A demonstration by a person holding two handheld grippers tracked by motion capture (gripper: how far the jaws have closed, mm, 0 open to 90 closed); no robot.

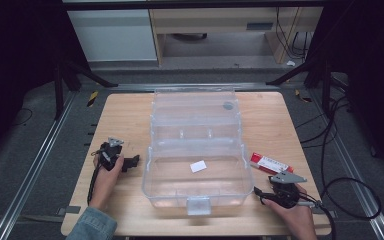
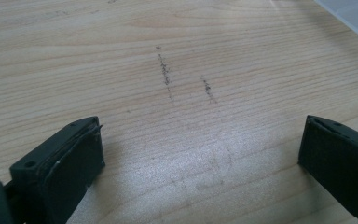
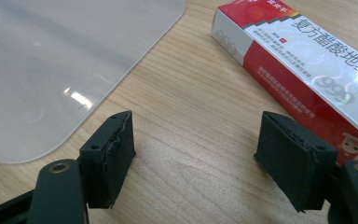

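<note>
Open clear plastic box (image 1: 197, 150) at frame centre on the bench (image 1: 120, 115), red-and-white carton (image 1: 271, 164) lower right beside the open, empty right gripper (image 1: 258, 193), left gripper (image 1: 131, 161) open, empty, lower left.

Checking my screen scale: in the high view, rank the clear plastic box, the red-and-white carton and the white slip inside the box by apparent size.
1. clear plastic box, by far the largest.
2. red-and-white carton.
3. white slip, smallest, though seen through the box.

Red-and-white box (image 3: 303, 70), clear plastic case (image 1: 196, 145), pale wood-grain table (image 1: 125, 120) — black grippers.
</note>
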